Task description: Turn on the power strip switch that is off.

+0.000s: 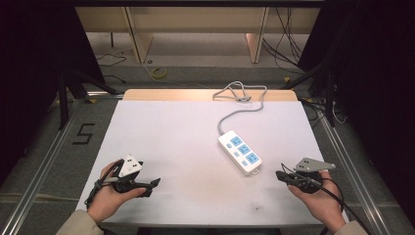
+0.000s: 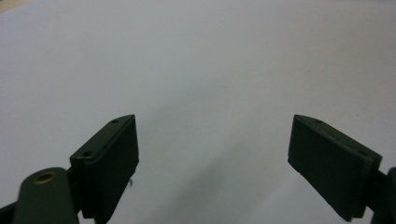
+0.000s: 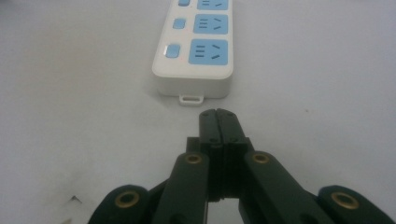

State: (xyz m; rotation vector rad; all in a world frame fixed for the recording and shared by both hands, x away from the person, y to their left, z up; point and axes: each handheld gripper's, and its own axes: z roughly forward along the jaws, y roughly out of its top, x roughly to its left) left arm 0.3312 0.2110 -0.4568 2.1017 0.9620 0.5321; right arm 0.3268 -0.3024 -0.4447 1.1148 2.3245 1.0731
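Note:
A white power strip [image 1: 240, 152] with blue sockets lies right of the table's middle, and its grey cord [image 1: 241, 93] runs to a loop at the far edge. My right gripper [image 1: 280, 175] is held low just right of the strip's near end and points at it. In the right gripper view the strip's near end [image 3: 194, 51] lies a short way ahead of the right gripper [image 3: 219, 114], whose jaws are shut with nothing between them. My left gripper [image 1: 151, 187] is at the front left of the white mat. In its own view the left gripper [image 2: 212, 123] stands wide open over bare mat.
The white mat [image 1: 176, 132] covers the table, with a strip of wood showing at the far edge [image 1: 166, 94]. A "5" mark [image 1: 84, 133] is on the floor to the left. Metal rails flank the table, and cables [image 1: 156, 72] lie on the floor behind.

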